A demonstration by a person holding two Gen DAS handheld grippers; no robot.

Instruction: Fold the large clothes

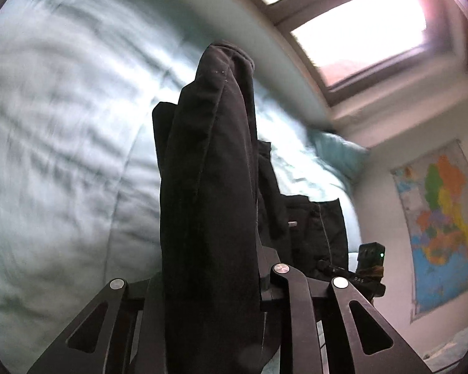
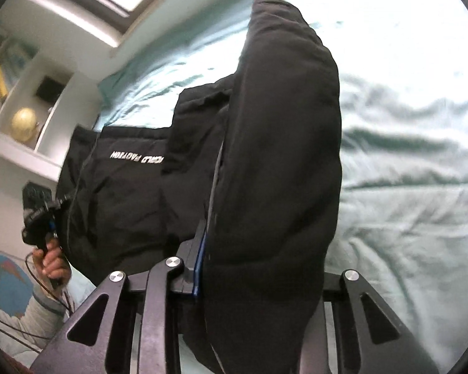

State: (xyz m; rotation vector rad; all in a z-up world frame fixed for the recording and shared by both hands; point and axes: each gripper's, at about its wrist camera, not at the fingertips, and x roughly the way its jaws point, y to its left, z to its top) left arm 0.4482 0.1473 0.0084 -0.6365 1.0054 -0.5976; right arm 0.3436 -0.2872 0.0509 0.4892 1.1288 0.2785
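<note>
A large black jacket [image 1: 209, 168] hangs lifted off the pale green bed [image 1: 62, 124]. In the left wrist view a thick fold of it rises between the fingers of my left gripper [image 1: 209, 268], which is shut on the cloth; the fingertips are hidden under it. In the right wrist view my right gripper [image 2: 259, 274] is shut on another bunched fold of the jacket [image 2: 280, 155], with a blue-edged pad [image 2: 200, 265] pressed against it. The panel with white lettering [image 2: 137, 157] stretches between the two grippers. A hand [image 2: 51, 261] holds the left gripper's handle at the lower left.
The rumpled bed sheet [image 2: 405, 187] fills most of both views. A teal pillow [image 1: 337, 152] lies at the bed's far end under a window [image 1: 358, 31]. A colourful map [image 1: 443, 224] hangs on the wall. White shelves with a gold globe [image 2: 23, 124] stand to the left.
</note>
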